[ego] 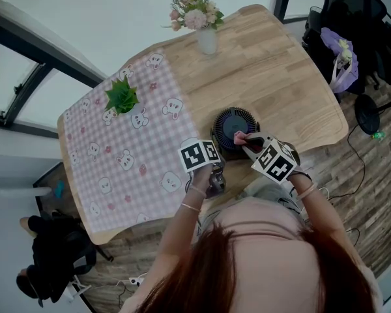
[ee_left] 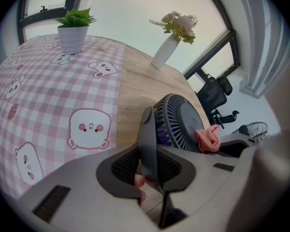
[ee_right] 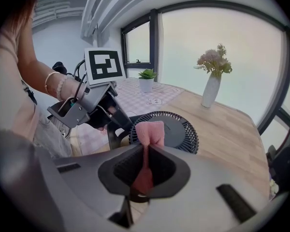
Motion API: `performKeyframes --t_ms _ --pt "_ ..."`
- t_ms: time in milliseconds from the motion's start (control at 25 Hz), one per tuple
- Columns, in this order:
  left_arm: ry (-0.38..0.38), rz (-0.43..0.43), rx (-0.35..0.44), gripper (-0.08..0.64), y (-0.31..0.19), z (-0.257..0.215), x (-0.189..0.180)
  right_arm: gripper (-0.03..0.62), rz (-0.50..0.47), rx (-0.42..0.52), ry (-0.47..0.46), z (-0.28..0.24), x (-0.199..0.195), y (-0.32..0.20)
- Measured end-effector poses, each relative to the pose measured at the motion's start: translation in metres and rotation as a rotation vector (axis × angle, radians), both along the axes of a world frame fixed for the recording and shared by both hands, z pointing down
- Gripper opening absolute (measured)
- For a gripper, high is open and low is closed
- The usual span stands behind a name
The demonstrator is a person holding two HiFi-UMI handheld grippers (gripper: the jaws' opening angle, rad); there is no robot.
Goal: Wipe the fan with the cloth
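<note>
Left tongs (ee_left: 150, 164) are clenched on the dark upright stand (ee_left: 147, 134) of the round black grilled fan (ee_left: 179, 122), which sits near the front edge of the wooden desk (ego: 280, 77). Right tongs (ee_right: 145, 166) grip a pink cloth (ee_right: 150, 132), its free end pressed against the fan's grille.

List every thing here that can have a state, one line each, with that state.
fan, tilted face up on the table, blades look still.
left gripper, shut on the fan's stand.
right gripper, shut on the cloth.
cloth, bunched, against the fan's grille.
potted plant, upright on the tablecloth.
vase, upright on the bare table.
tablecloth, spread flat.
</note>
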State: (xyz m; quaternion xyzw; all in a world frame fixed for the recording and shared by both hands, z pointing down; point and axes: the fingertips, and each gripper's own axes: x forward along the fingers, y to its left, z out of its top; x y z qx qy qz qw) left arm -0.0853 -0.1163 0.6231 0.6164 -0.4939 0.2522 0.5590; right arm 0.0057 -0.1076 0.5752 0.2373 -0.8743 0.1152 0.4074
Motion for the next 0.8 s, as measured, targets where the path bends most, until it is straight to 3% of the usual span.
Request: performKeyframes --t_ms 480,800 --pt "0.021 -0.002 0.002 0.080 -0.001 0.000 -0.002 0.028 -0.040 -0.032 -0.004 -0.001 -0.017 0.006" --pt "0.023 0.010 0.006 0.080 -0.001 0.002 -0.001 0.028 -0.079 -0.024 0.041 0.001 -0.026 0.006"
